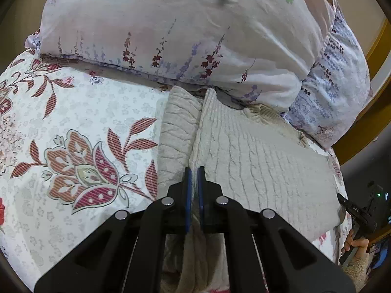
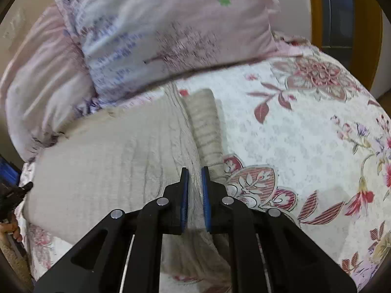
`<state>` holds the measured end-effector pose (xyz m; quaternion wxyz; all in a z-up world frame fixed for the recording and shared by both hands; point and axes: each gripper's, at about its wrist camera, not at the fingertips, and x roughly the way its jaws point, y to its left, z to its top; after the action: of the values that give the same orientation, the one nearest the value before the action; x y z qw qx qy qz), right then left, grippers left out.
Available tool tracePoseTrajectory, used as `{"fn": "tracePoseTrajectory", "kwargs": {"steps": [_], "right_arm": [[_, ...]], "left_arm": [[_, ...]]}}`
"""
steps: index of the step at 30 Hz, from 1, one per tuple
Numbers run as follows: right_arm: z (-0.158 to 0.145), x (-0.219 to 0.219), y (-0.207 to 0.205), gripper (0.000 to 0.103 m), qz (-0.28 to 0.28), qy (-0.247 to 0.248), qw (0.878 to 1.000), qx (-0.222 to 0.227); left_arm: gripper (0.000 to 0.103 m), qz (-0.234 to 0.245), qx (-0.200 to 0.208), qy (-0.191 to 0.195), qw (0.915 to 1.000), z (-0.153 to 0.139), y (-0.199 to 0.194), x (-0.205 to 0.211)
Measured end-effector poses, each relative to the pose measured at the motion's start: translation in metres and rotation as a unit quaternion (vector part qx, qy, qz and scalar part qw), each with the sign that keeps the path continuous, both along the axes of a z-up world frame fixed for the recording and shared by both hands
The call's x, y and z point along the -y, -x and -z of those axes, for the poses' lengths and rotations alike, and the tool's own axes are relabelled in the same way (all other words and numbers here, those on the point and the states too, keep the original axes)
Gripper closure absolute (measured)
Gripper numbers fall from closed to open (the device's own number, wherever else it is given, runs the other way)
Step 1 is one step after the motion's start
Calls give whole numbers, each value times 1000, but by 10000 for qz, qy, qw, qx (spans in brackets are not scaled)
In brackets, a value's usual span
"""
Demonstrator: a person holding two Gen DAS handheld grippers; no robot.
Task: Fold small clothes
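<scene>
A cream cable-knit sweater [image 1: 256, 153] lies spread on the floral bed sheet [image 1: 73, 122]. My left gripper [image 1: 194, 171] is shut on the sweater's left edge, with a sleeve [image 1: 178, 127] lying just left of the fingers. In the right wrist view the sweater [image 2: 110, 146] fills the left half. My right gripper [image 2: 194, 173] is shut on its right edge, with the other sleeve [image 2: 207, 127] lying beside it on the sheet [image 2: 305, 134].
Two pale floral pillows [image 1: 183, 29] [image 2: 171, 24] lie against the sweater's far end. A wooden frame [image 1: 374, 78] stands at the right. The right gripper [image 1: 359, 217] and hand show at the left wrist view's right edge.
</scene>
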<state>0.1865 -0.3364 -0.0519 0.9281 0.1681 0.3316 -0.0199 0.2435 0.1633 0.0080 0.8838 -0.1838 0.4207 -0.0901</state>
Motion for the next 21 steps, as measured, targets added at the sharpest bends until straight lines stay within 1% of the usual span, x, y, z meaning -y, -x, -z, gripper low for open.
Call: {"fn": "tracePoseTrajectory", "kwargs": {"steps": [2, 3, 4, 5, 6, 7, 8, 10, 11, 13, 14, 17, 18, 20, 21], "right_arm": [[0, -4, -2, 91, 53, 137, 9999, -3], [-2, -5, -2, 90, 67, 199, 9998, -24], [-5, -7, -3, 84, 73, 234, 9997, -37], [-8, -8, -1, 83, 102, 252, 9996, -12], [-11, -9, 1, 79, 137, 284, 9995, 43], [-16, -12, 5, 76, 162, 356, 9991, 189], [-22, -15, 8, 74, 131, 415, 9985, 334], [-31, -27, 12, 72, -57, 535, 9970, 548], [-33, -32, 10, 72, -171, 586, 9965, 568], [-35, -47, 5, 72, -407, 707, 9951, 555], [-34, -52, 1, 72, -488, 758, 9945, 532], [-30, -67, -9, 72, -663, 829, 9935, 405], [-27, -69, -13, 72, -690, 858, 9933, 347], [-14, -75, -25, 72, -733, 1052, 9917, -41], [-10, -76, -27, 70, -756, 1077, 9913, -23]], "left_arm": [[94, 0, 9, -29, 10000, 0, -2, 4], [93, 9, 1, -6, 10000, -1, -3, 5], [90, 3, 5, 16, 10000, -2, -3, 5], [82, -11, 48, 22, 10000, -6, -1, 5], [77, -18, 139, 21, 9999, -10, 1, 5], [67, -53, 238, -15, 9997, -15, 3, 6], [62, -110, 424, -93, 9990, -22, 8, 8], [56, -77, 758, -268, 9967, -34, 15, 16], [52, -3, 873, -326, 9956, -38, 17, 22], [48, 265, 984, -351, 9942, -43, 19, 37], [48, 429, 967, -360, 9937, -42, 18, 46], [47, 658, 789, -428, 9938, -34, 12, 63], [47, 723, 623, -458, 9944, -27, 8, 68], [47, 758, 325, -531, 9952, -13, 3, 74], [47, 754, 193, -584, 9953, -5, 0, 75]]}}
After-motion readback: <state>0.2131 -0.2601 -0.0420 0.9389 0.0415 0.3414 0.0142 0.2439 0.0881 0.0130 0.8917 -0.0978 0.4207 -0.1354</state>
